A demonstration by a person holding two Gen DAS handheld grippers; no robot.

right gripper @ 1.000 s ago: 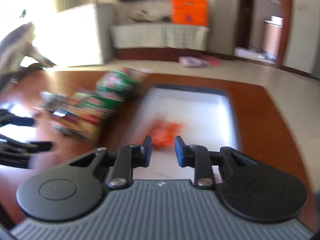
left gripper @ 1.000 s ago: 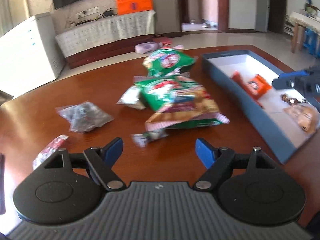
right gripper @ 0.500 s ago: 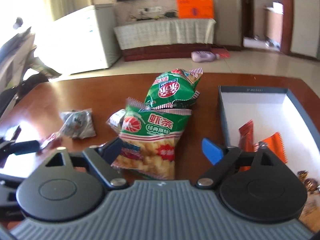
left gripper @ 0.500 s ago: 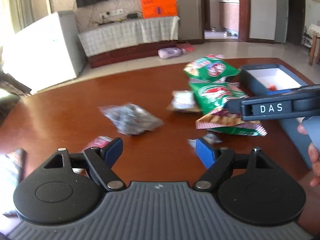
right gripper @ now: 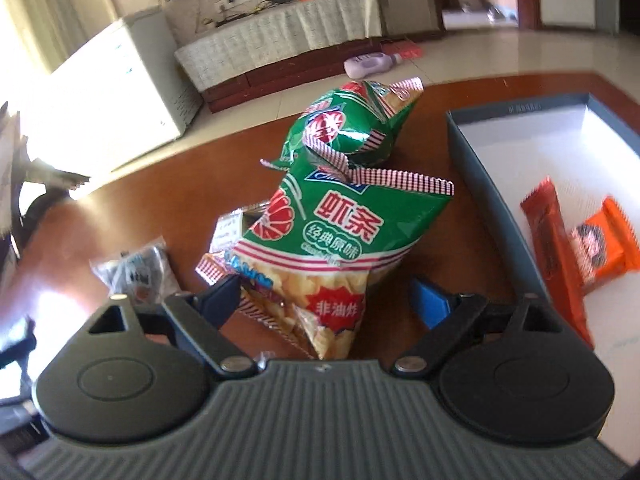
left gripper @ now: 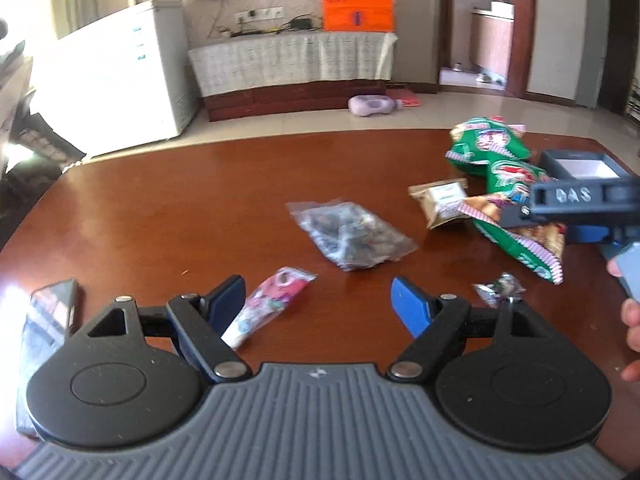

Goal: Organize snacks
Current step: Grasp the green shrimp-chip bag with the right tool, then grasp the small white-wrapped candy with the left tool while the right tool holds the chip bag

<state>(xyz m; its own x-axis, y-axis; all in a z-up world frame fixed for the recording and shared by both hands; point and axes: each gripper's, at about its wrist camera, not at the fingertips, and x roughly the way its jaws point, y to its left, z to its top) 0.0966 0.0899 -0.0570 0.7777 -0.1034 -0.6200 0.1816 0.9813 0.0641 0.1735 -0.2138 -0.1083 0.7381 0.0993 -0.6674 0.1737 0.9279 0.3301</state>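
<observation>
My right gripper (right gripper: 326,294) is open, one finger on each side of the near end of a green shrimp-chip bag (right gripper: 336,240). A second green bag (right gripper: 352,128) lies behind it. The grey box (right gripper: 480,184) at right holds a red bar (right gripper: 548,232) and an orange packet (right gripper: 604,244). My left gripper (left gripper: 318,300) is open and empty over the table, above a pink packet (left gripper: 272,304). A clear bag of dark sweets (left gripper: 348,236), a beige packet (left gripper: 444,200) and a small wrapped sweet (left gripper: 500,288) lie ahead. The right gripper also shows in the left wrist view (left gripper: 580,204).
A dark flat object (left gripper: 48,320) lies at the table's left edge. The brown round table (left gripper: 180,200) stands in a living room with a white freezer (left gripper: 120,72) and a low cabinet (left gripper: 292,68) behind it.
My left gripper has swung left, away from the box, to the pink packet. My right gripper has opened, left the box, and moved down onto the near green bag.
</observation>
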